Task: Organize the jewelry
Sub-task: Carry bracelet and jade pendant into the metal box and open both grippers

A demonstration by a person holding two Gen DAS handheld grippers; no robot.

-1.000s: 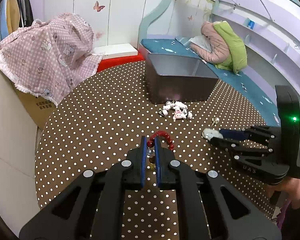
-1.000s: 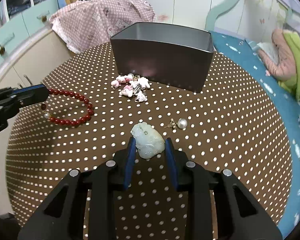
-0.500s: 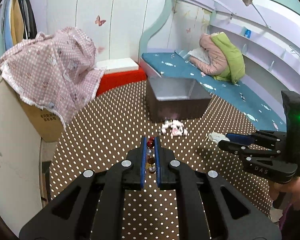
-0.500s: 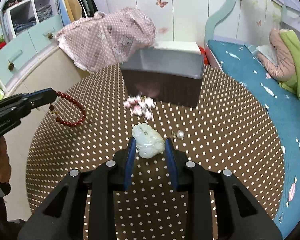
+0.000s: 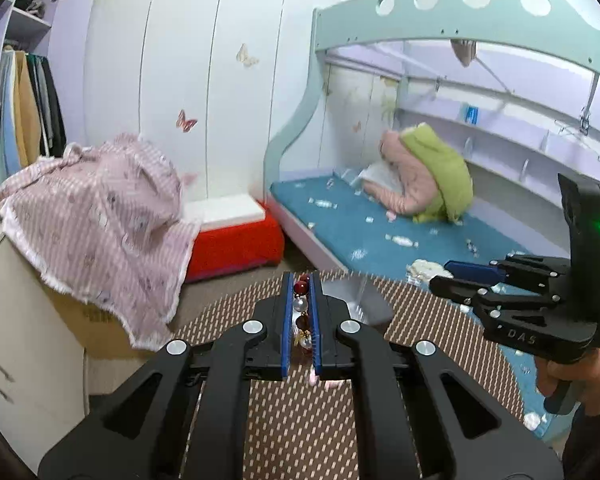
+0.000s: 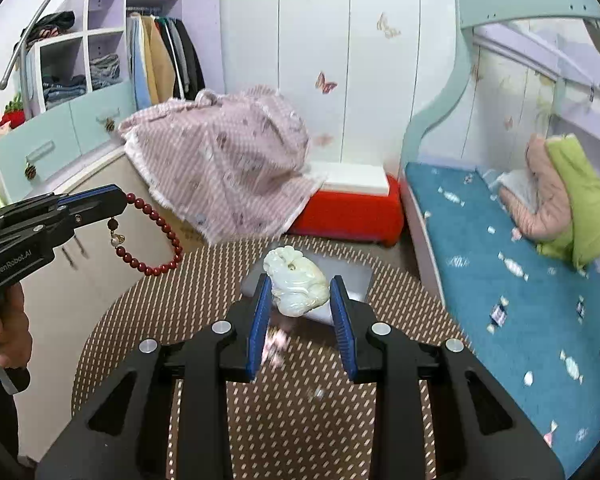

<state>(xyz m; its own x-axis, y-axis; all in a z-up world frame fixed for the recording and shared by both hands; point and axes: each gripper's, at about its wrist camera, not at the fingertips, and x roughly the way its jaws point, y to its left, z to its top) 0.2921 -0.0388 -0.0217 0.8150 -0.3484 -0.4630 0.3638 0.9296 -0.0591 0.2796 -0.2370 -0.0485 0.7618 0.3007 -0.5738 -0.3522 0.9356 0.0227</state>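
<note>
My left gripper point(image 5: 301, 284) is shut on a red bead bracelet point(image 5: 302, 289) and holds it high above the dotted table point(image 5: 300, 420). In the right wrist view the bracelet point(image 6: 156, 236) hangs in a loop from the left gripper point(image 6: 116, 200). My right gripper point(image 6: 298, 284) is shut on a pale green jade pendant point(image 6: 296, 280), also lifted; it shows in the left wrist view point(image 5: 440, 272) with the pendant point(image 5: 422, 268) at its tips. The grey metal box point(image 6: 356, 276) lies beyond, partly hidden behind the pendant; in the left wrist view the box point(image 5: 360, 300) is blurred.
Small pink and white charms point(image 6: 274, 344) lie blurred on the brown dotted table point(image 6: 300, 420) below the right gripper. A cabinet under a pink cloth point(image 6: 228, 160) stands left, a red stool point(image 6: 348, 208) behind, a blue bed point(image 6: 500, 260) right.
Both grippers have risen well above the table with the bracelet and the pendant held. The views tilted up toward the room, and the box and charms dropped low in view.
</note>
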